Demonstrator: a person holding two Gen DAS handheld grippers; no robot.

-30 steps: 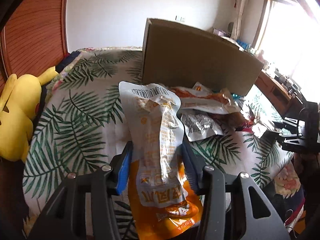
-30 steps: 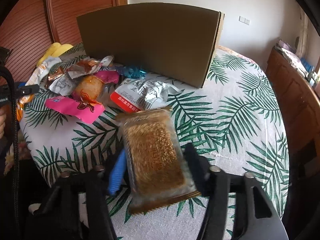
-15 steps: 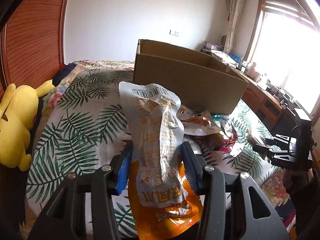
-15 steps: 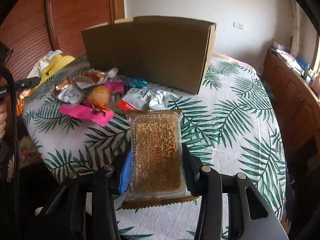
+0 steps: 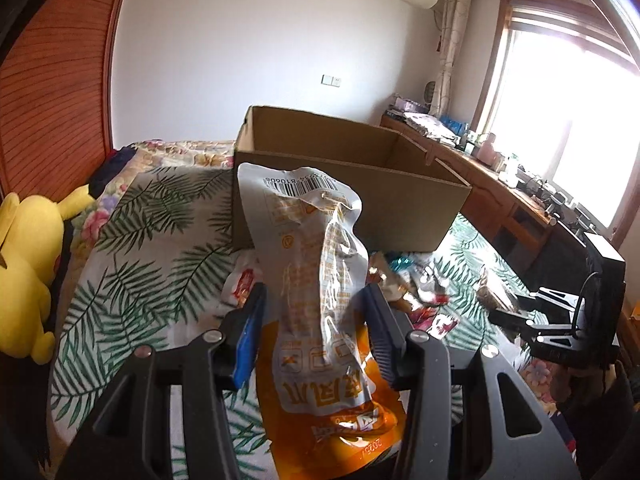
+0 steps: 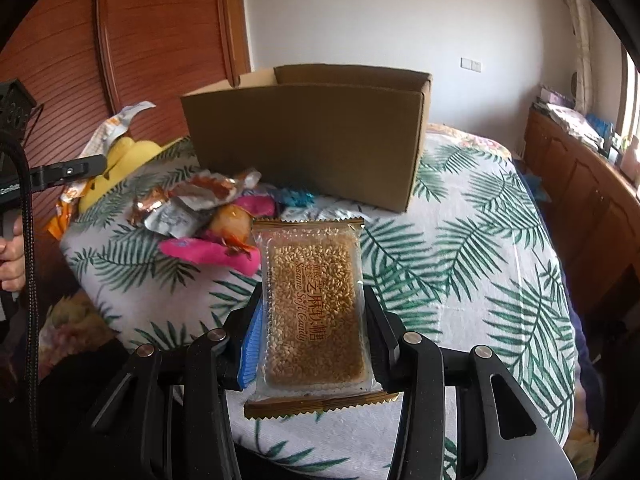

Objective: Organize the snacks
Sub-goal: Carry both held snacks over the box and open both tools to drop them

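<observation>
Now both packets are lifted and bound for the open brown cardboard box [image 6: 304,136] on the leaf-print counter [image 6: 480,264]. Left claw [image 5: 316,320] pinches the tall orange-and-silver pouch [image 5: 320,292]; right claw [image 6: 312,320], just tightened, clamps the clear sesame-candy packet [image 6: 314,300]. Next: carry over the rim, release.

Sesame candy pack [image 6: 314,312]: "Sesame Soft Candy" in brown script along its length, beside large Chinese characters. Orange pouch [image 5: 320,300]: barcode at far end, digits partly readable, upside down, about "810608"; near edge "2025/", rest cut off; large white Chinese characters, upside down, unclear.
</observation>
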